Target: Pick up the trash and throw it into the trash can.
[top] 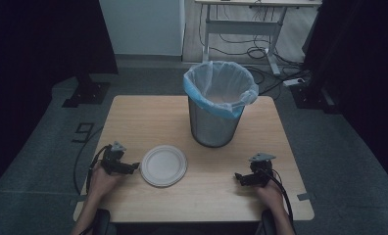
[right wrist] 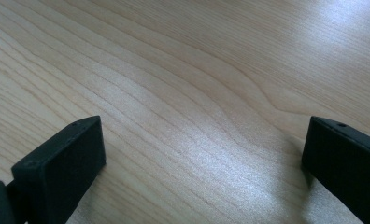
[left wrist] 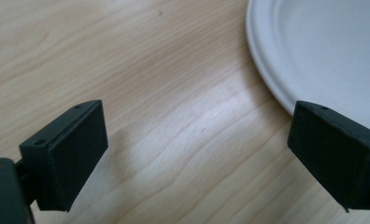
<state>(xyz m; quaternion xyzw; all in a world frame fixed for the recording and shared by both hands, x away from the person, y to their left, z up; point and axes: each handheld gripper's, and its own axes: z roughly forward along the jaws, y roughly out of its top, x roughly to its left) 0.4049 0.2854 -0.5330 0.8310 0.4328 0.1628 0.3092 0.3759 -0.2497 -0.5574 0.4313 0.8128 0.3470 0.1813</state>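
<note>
Paper plate (top: 163,165) lies flat on the desk (top: 133,117), just beside my left gripper (top: 131,168), toward the desk's middle. In the left gripper view the plate's rim (left wrist: 272,79) sits next to one jaw; jaws spread, nothing between them. Right gripper (top: 239,178) is well apart from the plate, jaws spread, low over bare wood. Left hand (top: 103,180) is nearer; I judge it takes the rim. Lined bin (top: 216,105) stands behind.
</note>
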